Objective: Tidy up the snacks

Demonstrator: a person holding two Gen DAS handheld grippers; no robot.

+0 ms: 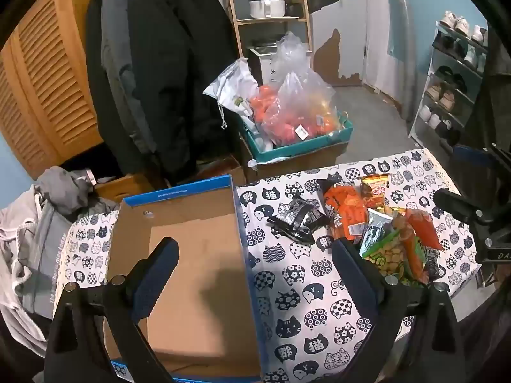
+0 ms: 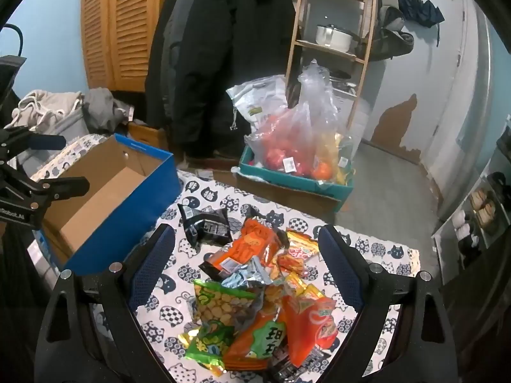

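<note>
the left hand-held gripper (image 1: pixel 255 249) hangs wide open and empty over the cardboard box (image 1: pixel 191 255) on the desk (image 1: pixel 319 303). the right hand-held gripper (image 2: pixel 246 239), also wide open and empty, hovers above the snack pile (image 2: pixel 255 303) beside the box.

Box (image 2: pixel 127 223): matt brown cardboard inside, blue outside. Snack packets (image 2: pixel 255 303): glossy crinkled foil and plastic. Tablecloth (image 1: pixel 303 303): printed cloth.

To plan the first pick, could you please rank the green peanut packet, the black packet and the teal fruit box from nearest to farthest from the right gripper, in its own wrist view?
1. Green peanut packet: between the open fingers, low centre.
2. Black packet: beyond the pile, left of centre.
3. Teal fruit box: off the table, behind.
</note>
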